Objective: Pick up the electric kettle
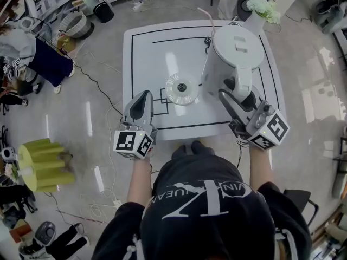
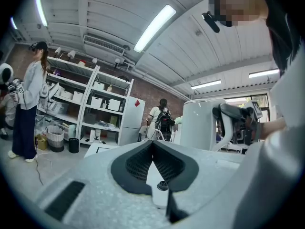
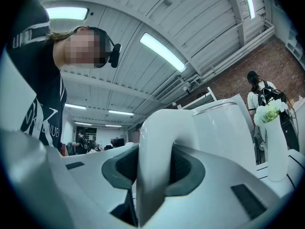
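The white electric kettle (image 1: 230,56) is over the right half of the white table (image 1: 143,47), off its round base (image 1: 182,88), which lies to its left. My right gripper (image 1: 237,95) is shut on the kettle's handle (image 3: 157,161), which fills the gap between both pads; the kettle body (image 3: 224,132) rises just beyond. My left gripper (image 1: 145,95) hovers at the table's front left edge with its pads (image 2: 143,163) meeting at the tips and nothing between them. From the left gripper view the kettle (image 2: 200,123) stands to the right. Its underside is hidden.
A white vase with pale flowers (image 1: 259,10) stands at the table's far right corner, close behind the kettle. A cable runs off the table's back. Around the table on the floor are a yellow object (image 1: 43,164), baskets, shelves (image 2: 90,109) and people (image 2: 28,99).
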### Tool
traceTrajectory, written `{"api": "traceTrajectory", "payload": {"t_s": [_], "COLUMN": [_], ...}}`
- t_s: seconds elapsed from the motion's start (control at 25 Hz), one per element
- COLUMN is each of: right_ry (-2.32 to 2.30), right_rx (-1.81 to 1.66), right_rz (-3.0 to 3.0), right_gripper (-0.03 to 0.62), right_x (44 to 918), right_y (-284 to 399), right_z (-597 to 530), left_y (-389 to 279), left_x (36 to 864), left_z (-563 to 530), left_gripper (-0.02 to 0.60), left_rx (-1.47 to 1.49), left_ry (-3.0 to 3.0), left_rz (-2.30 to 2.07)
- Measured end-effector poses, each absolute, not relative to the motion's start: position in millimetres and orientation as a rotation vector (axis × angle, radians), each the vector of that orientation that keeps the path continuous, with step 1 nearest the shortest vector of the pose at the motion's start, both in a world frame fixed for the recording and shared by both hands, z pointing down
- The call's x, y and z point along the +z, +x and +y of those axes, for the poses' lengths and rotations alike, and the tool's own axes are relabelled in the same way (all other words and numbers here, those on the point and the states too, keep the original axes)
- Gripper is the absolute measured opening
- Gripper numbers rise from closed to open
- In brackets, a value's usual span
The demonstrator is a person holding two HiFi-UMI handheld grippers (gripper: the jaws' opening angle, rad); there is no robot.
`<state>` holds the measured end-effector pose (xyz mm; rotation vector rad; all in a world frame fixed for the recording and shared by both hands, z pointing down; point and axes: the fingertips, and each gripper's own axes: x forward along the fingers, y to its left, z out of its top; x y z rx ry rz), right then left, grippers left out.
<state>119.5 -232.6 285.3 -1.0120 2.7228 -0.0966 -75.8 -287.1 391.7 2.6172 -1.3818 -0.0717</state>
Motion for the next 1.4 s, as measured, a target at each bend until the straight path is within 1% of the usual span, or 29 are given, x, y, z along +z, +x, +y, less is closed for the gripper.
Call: {"api": "traceTrajectory", "payload": {"t_s": [0.44,0.76,1.4], "right_ry": [-0.980,-1.003,-0.982], "right_rx": [-0.110,-0.056,-0.067], "right_rz": [2.690,2.721,2.721], "right_gripper": [0.120,0.120,0.120], "right_x": [270,281,271], "right_y": [116,118,113], "right_z": [-229,-232,-230], "left_y": [-75,-77,-78], "left_x": [387,388,381], "left_z": [-286,-290,-289], "left_gripper": [0.006,0.006,0.006], "left_rx": [-0.083,-0.091,-0.103], "left_ry": [2.628,2.647,2.649], "left_rz": [-1.388,-1.385,-1.397]}}
